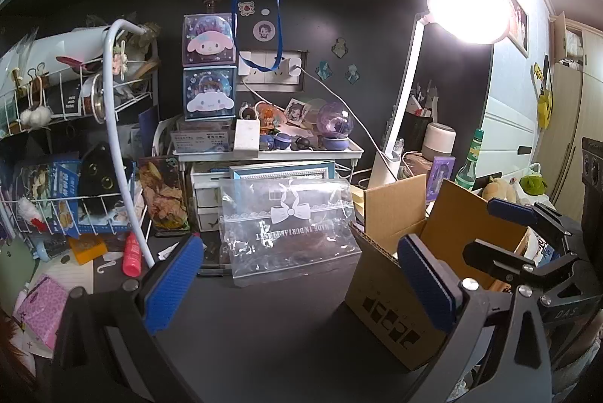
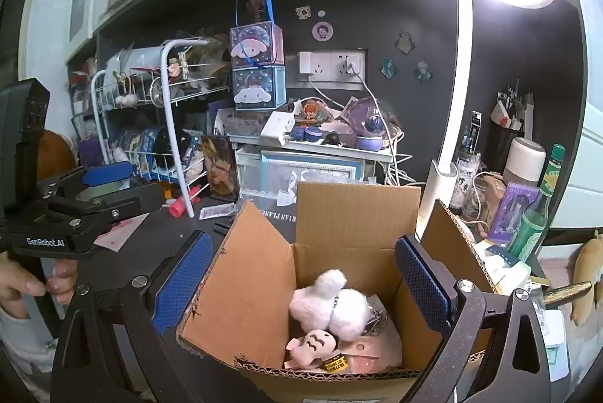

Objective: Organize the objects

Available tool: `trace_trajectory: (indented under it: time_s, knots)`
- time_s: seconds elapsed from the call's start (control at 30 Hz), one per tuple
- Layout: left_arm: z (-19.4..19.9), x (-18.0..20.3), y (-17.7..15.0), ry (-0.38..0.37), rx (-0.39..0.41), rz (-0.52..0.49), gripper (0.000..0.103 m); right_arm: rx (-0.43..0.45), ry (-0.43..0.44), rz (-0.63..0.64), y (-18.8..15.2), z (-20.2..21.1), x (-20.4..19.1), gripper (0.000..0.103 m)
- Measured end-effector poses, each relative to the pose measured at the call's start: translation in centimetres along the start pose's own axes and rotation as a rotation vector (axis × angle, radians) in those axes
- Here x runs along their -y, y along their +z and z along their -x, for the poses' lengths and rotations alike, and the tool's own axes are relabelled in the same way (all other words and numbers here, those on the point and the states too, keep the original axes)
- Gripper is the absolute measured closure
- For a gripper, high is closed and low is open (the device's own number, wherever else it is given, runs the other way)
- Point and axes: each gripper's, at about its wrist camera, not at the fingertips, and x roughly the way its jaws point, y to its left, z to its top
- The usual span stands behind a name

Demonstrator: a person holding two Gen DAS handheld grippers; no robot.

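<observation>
Over the open cardboard box [image 2: 339, 293] near the desk's [image 1: 282, 327] front right edge, your right gripper [image 2: 301, 290] hangs with its jaws spread wide and nothing between them. Inside, a white plush [image 2: 331, 301], a small pink plush charm [image 2: 309, 344] and other small items lie on the bottom, so the judgement is that you are between deposits — one item in, the next not yet picked. Your left gripper [image 1: 301, 286] is also wide open and empty, hovering above bare desk, its right finger just beside the box's left wall. A clear zip bag [image 1: 290, 226] leans upright behind it, toward the back of the desk — a likely next pick, needing a flat pinch on its edge.
</observation>
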Motion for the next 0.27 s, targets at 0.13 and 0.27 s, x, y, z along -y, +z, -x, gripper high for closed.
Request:
trace_trajectory:
  time_s: [0.13,0.27]
  knots:
    - [0.03,0.02,0.01,-0.001,0.001,-0.002,0.001,0.000,-0.001,-0.001,-0.04,0.03,-0.03,0.005]
    - [0.11,0.05,0.09,0.002,0.002,-0.003,0.001,-0.001,0.000,-0.001,-0.02,0.03,-0.02,0.005]
